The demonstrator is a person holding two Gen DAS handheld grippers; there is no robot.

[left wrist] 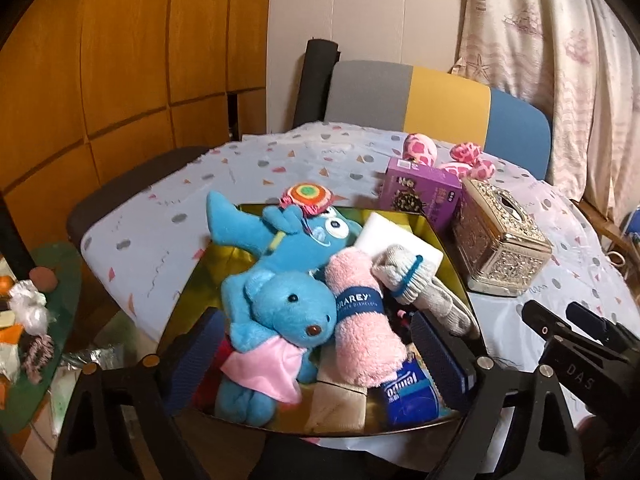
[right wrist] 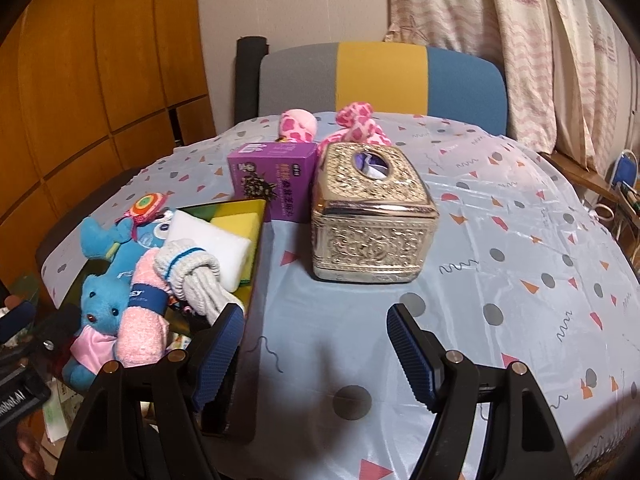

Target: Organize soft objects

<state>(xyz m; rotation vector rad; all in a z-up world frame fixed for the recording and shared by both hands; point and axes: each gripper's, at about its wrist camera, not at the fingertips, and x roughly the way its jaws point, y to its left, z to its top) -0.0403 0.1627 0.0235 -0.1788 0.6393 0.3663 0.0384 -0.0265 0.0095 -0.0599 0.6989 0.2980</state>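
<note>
Most of the sorting looks done. Your gold box (left wrist: 188,280) already holds the blue teddy bear (left wrist: 288,312), the blue big-eyed plush (left wrist: 304,236), the rolled pink towel (left wrist: 360,320), the bundled grey socks (left wrist: 416,280), a white sponge (left wrist: 396,240) w/ a yellow one under it, and a blue Tempo tissue pack (left wrist: 412,396) at the near edge.

What's left, as far as I can judge: the pink spotted plush (right wrist: 356,122) lies at the far side of the table, behind the purple carton (right wrist: 276,184) and the ornate metal tissue box (right wrist: 368,216), well apart from the box. The striped round knit toy (left wrist: 306,196) sits at the box's far rim; can't tell if it's in or just outside.

Your left gripper (left wrist: 316,356) is spread wide over the box, jaws either side of the bear and towel, pads not pressing them. Your right gripper (right wrist: 316,348) is also spread, nothing in it, over bare tablecloth (right wrist: 520,240) beside the box. Likely next: right reaches past the carton for the pink plush.
</note>
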